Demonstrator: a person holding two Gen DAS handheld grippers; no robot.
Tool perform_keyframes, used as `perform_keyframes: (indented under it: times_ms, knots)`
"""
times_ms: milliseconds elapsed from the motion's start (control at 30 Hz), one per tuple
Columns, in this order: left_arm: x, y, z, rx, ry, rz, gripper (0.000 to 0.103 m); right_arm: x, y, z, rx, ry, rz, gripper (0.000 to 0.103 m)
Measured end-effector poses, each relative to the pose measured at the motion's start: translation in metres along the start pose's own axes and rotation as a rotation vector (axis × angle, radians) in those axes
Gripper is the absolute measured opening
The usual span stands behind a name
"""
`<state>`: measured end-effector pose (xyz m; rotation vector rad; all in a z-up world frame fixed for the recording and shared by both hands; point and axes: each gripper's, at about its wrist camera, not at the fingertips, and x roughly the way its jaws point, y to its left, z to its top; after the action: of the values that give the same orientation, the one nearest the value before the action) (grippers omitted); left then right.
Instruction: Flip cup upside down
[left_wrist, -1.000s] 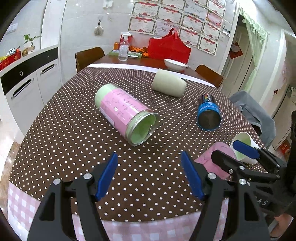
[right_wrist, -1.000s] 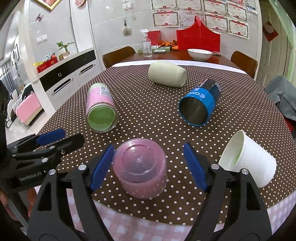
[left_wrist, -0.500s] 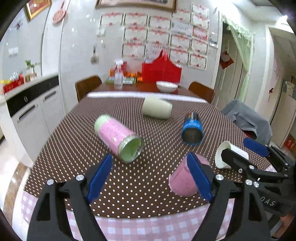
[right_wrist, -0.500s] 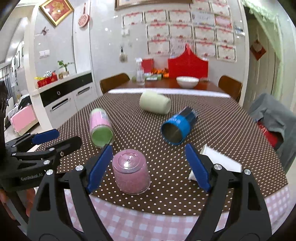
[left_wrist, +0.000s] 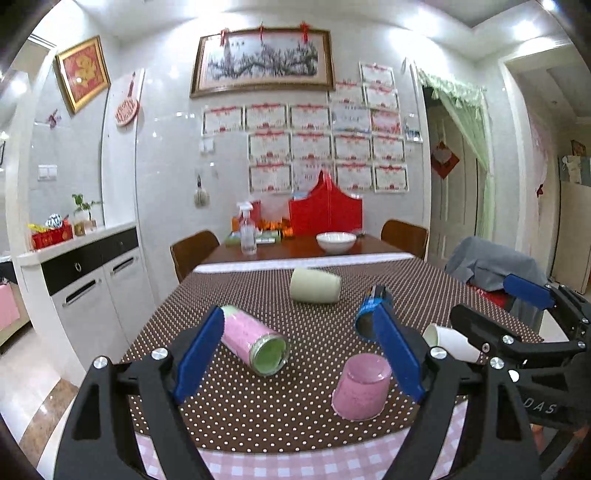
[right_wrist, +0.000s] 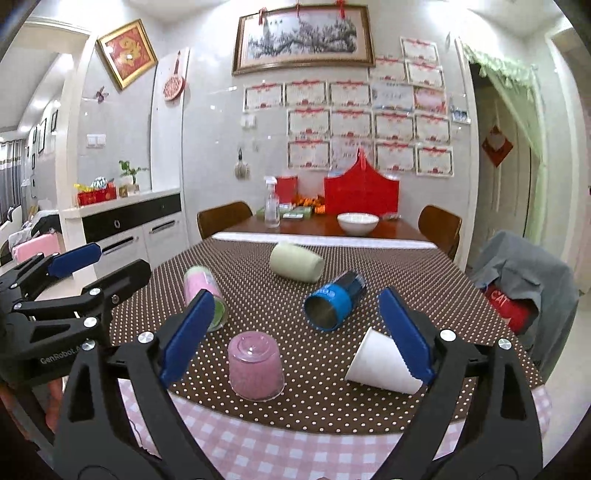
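Pink cup (right_wrist: 255, 365) is standing inverted near the table (right_wrist: 369, 402) front edge (dotted brown cloth); both grippers, left (left_wrist: 301, 356) and right (right_wrist: 297, 336), are hanging wide apart, holding nothing.

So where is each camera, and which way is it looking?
Left wrist view: sits on the left gripper, looking along its open jaws over the dotted table; the right gripper shows at the right edge.
Right wrist view: sits on the right gripper, facing the same wall; the left gripper shows at the left edge.
Both see the upside-down pink cup and the blue cup lying down.
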<state>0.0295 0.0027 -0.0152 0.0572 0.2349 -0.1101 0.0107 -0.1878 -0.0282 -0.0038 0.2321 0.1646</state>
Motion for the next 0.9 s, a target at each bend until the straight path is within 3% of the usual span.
perform_keyframes:
  times_ms: [400,900]
  knots:
    - [-0.025,-0.008,0.002,0.009,-0.129,0.027,0.081,-0.027,0.002,-0.001,-0.025,-0.119,-0.038,0.095]
    - [-0.023,-0.005,-0.004,0.01,-0.152,0.057,0.081,-0.027,0.005,-0.003,-0.032,-0.115,-0.042,0.096]
